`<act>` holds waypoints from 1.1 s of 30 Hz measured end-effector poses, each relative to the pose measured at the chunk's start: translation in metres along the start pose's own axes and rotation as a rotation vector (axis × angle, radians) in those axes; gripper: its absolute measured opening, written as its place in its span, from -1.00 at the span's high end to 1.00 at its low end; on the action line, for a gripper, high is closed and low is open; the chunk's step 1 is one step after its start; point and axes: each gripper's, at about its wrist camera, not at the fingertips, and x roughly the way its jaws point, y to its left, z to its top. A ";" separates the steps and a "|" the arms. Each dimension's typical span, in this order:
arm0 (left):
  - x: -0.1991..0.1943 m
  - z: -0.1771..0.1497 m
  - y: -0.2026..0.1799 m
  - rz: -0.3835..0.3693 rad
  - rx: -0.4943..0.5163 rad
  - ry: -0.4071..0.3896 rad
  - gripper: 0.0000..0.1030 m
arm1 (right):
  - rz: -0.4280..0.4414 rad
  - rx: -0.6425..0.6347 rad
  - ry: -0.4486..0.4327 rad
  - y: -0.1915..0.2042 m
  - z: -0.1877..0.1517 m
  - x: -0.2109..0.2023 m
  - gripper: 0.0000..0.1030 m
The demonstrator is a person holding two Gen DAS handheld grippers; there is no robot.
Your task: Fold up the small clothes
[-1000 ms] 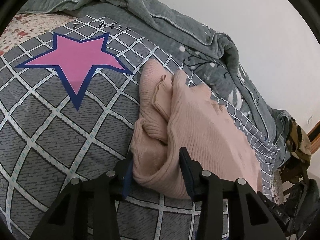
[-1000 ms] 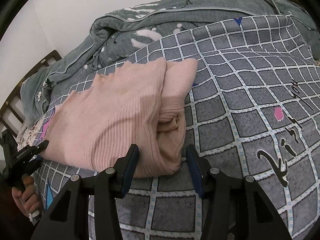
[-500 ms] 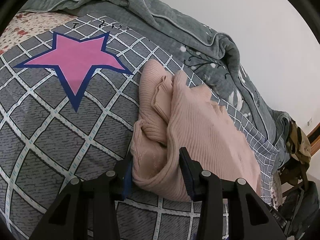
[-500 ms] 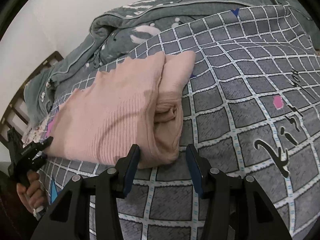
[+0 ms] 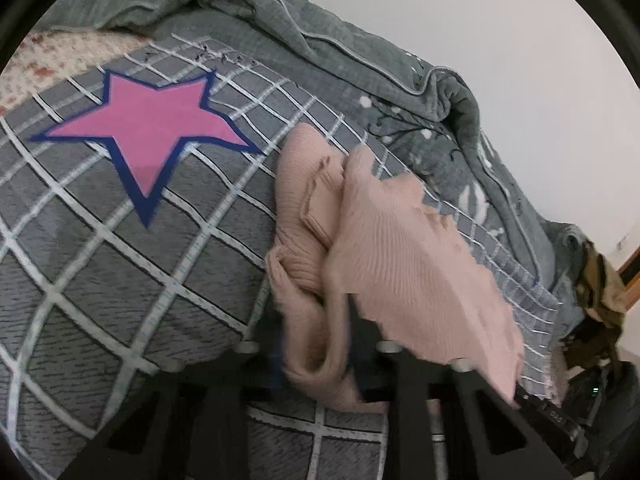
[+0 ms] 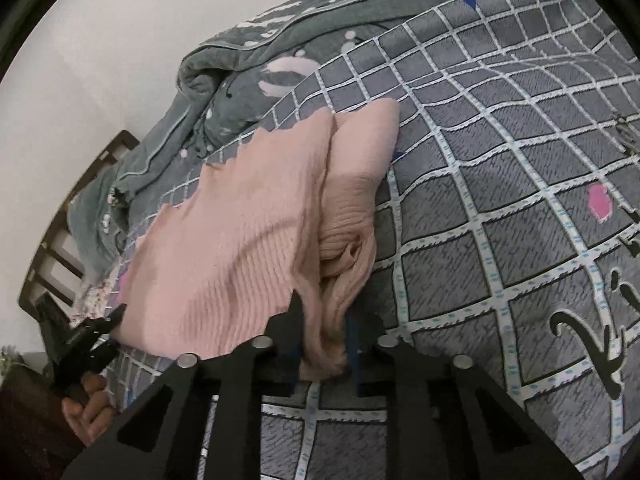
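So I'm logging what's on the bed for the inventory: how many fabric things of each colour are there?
Pink: 1, the sweater, pinched by both the left gripper and the right gripper.
Grey checked: 1, the bedspread.
Grey-green: 1, the quilt.
Total: 3.

Both wrist cams low & close, facing across pink sweater [image 5: 400, 264] [image 6: 232, 248] from opposite ends.

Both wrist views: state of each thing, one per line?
pink sweater: partly folded, lying on the bed, both near ends pinched
left gripper: shut on the sweater's edge
right gripper: shut on the sweater's edge
checked bedspread: spread flat under the sweater
grey quilt: bunched along the wall
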 end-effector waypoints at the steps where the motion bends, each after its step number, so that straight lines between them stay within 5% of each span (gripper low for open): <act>1: 0.000 0.001 0.003 -0.018 -0.021 0.002 0.73 | 0.011 0.011 -0.007 -0.001 0.000 -0.002 0.72; 6: -0.005 0.001 0.010 -0.075 -0.070 0.007 0.77 | 0.033 0.012 -0.068 0.001 -0.001 -0.012 0.77; 21: -0.054 -0.028 0.005 -0.093 -0.024 0.002 0.79 | 0.083 -0.048 -0.131 0.023 -0.031 -0.074 0.80; 30: -0.097 -0.071 0.013 -0.109 0.005 0.010 0.77 | 0.089 -0.005 -0.102 0.010 -0.081 -0.115 0.80; 33: -0.089 -0.068 0.009 -0.056 0.044 0.019 0.70 | 0.022 -0.046 -0.063 0.015 -0.080 -0.111 0.72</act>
